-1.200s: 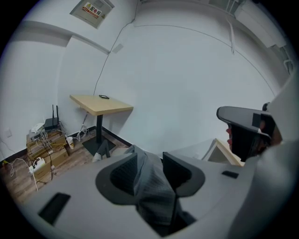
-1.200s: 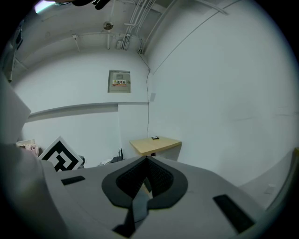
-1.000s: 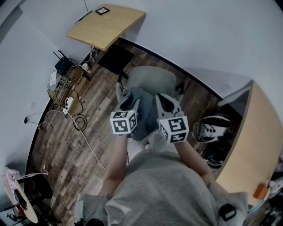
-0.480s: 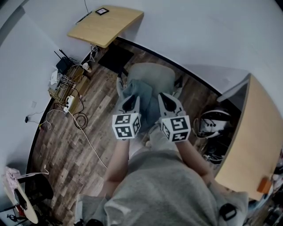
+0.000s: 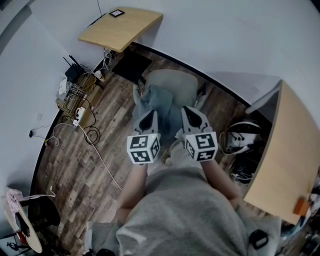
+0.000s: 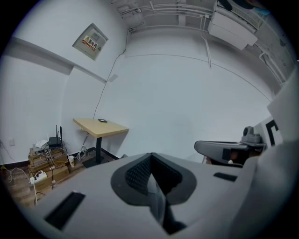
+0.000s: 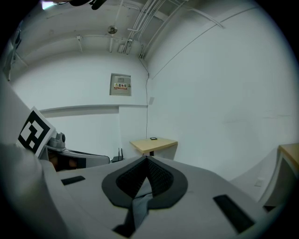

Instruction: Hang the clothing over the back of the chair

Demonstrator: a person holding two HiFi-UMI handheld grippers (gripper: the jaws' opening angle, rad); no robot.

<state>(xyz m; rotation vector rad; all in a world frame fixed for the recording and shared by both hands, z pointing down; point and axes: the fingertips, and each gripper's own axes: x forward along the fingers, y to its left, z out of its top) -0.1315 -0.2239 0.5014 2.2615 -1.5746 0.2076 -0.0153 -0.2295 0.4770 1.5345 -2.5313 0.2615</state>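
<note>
Head view. Low in the middle, above the person's grey shirt point(image 5: 185, 215), left gripper point(image 5: 151, 116) and right gripper point(image 5: 186, 111) side by side, near each other but apart. Marker cubes toward the camera, tips pointing away to a grey-green padded chair point(image 5: 175, 82). Blue-grey cloth garment point(image 5: 157, 102) draped on the near side of this chair and reaching to the tips of both grippers; on the back or on the seat, not possible to tell from here. Under everything, dark wood-plank floor point(image 5: 100, 145). Far off against the white wall, light wooden desk point(image 5: 121, 29) with a small black flat object point(image 5: 116, 12) on top. Left of it on the floor, black router with antennas point(image 5: 71, 75) among tangled cables. At the right edge, second light wooden desk point(image 5: 280, 155), and just beside it a white-and-black rounded object point(image 5: 241, 141), kind not clear.

Left gripper view. Jaws just closed: dark ribbed pads point(image 6: 138, 175) fully together, a thin grey fold of the garment point(image 6: 158, 205) pinched between them and hanging down toward the camera. Beyond, the light wooden desk point(image 6: 100, 127) by the wall, the router and cables low at left point(image 6: 55, 140), the right gripper reaching in from the right side point(image 6: 219, 149).

Right gripper view. Pads point(image 7: 159, 179) pressed together here too, a narrow blue-grey strip of the garment point(image 7: 140, 205) clamped between them and falling down. Behind, the light wooden desk point(image 7: 154, 144), a small labelled wall panel point(image 7: 120, 84) high on the white wall, and at the left edge the left gripper with its marker cube point(image 7: 33, 130).
</note>
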